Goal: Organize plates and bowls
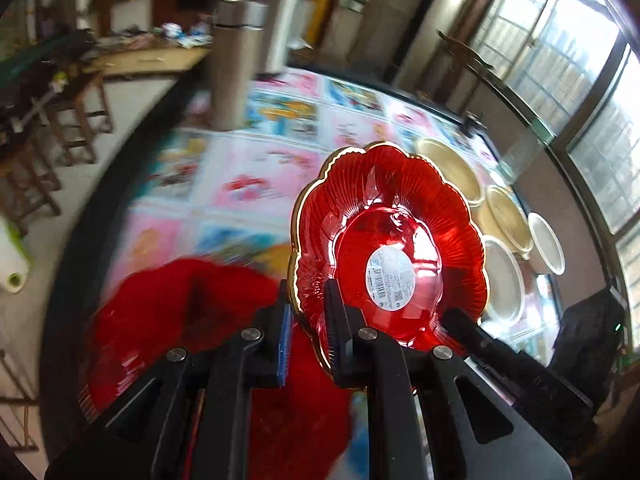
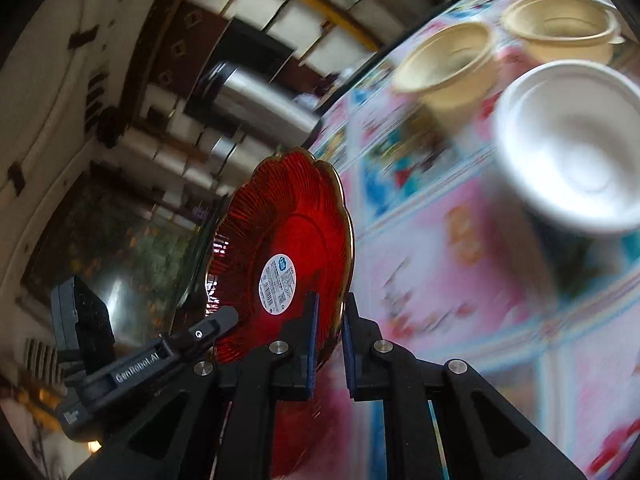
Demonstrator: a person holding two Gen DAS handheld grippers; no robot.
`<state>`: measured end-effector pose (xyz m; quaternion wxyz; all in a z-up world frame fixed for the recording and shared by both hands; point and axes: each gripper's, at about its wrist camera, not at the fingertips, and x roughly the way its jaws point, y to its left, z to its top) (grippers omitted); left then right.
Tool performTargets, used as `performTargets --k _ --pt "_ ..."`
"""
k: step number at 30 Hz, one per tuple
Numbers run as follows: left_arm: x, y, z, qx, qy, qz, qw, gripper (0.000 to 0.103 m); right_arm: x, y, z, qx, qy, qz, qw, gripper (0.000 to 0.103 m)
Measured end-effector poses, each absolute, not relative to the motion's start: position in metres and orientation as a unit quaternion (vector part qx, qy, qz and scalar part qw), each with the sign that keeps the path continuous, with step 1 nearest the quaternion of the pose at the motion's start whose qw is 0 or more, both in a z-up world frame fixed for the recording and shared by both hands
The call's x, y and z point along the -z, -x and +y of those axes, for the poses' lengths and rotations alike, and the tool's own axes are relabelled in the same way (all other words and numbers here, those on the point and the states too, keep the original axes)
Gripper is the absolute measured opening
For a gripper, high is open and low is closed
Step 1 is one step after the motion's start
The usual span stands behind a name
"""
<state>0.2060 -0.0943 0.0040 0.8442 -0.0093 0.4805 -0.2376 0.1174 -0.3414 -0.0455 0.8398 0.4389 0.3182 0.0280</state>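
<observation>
A red scalloped glass plate (image 1: 384, 216) with a gold rim and a white sticker is held tilted above the table. My left gripper (image 1: 307, 300) is shut on its lower left rim. My right gripper (image 2: 331, 308) is shut on the lower right rim of what looks like the same red plate (image 2: 288, 232). Each view shows the other gripper's black finger at the plate's opposite edge. A second red plate (image 1: 180, 312) lies blurred on the table under the left gripper. Two beige bowls (image 2: 448, 64) (image 2: 560, 28) and a white bowl (image 2: 572, 144) stand upright further along the table.
The round table (image 1: 240, 168) carries a pink and blue cartoon cloth under glass. A steel flask (image 1: 236, 60) stands at its far side. Beige bowls (image 1: 452, 168) and white bowls (image 1: 504, 280) line the right edge near the windows. Wooden stools stand beyond the left edge.
</observation>
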Motion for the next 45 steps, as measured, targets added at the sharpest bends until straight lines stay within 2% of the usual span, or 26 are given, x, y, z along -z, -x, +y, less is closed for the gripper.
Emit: performTargets --k 7,14,16,20,26,29,30,32,34,36,41,42,45 --pt "0.018 -0.171 -0.02 0.172 0.038 0.49 0.854 0.015 0.052 -0.124 -0.269 -0.073 -0.378 0.375 0.843 0.01" --pt "0.044 -0.169 -0.01 0.13 -0.001 0.517 0.846 0.018 0.07 -0.136 -0.229 -0.055 -0.311 0.414 0.854 0.011" --pt "0.051 -0.17 -0.008 0.125 -0.011 0.521 0.844 0.022 0.067 -0.139 -0.222 -0.045 -0.29 0.413 0.862 0.011" --pt "0.054 -0.166 -0.011 0.1 -0.049 0.507 0.854 0.021 0.063 -0.138 -0.22 -0.036 -0.265 0.41 0.872 0.016" --pt "0.044 -0.158 -0.005 0.092 -0.052 0.49 0.865 0.021 0.057 -0.13 -0.223 -0.031 -0.248 0.403 0.88 0.018" --pt "0.036 -0.151 -0.002 0.076 -0.05 0.473 0.876 0.022 0.048 -0.121 -0.228 -0.03 -0.241 0.388 0.889 0.027" --pt "0.035 -0.149 0.0 0.072 -0.049 0.468 0.879 0.024 0.044 -0.117 -0.231 -0.032 -0.24 0.378 0.894 0.029" --pt "0.031 -0.145 0.002 0.068 -0.044 0.46 0.884 0.034 0.039 -0.11 -0.237 -0.039 -0.24 0.361 0.9 0.032" --pt "0.029 -0.139 0.004 0.069 -0.036 0.45 0.889 0.049 0.035 -0.099 -0.247 -0.035 -0.238 0.341 0.909 0.036" --pt "0.025 -0.131 0.004 0.072 -0.029 0.441 0.894 0.05 0.033 -0.088 -0.258 -0.03 -0.238 0.319 0.917 0.043" --pt "0.013 -0.105 -0.016 0.122 -0.021 0.415 0.902 0.05 0.035 -0.059 -0.295 0.005 -0.23 0.275 0.934 0.05" --pt "0.011 -0.1 -0.022 0.133 -0.023 0.408 0.903 0.053 0.037 -0.053 -0.304 0.016 -0.229 0.269 0.935 0.053" --pt "0.006 -0.079 -0.051 0.182 -0.042 0.39 0.902 0.07 0.04 -0.037 -0.332 0.041 -0.24 0.257 0.935 0.055"
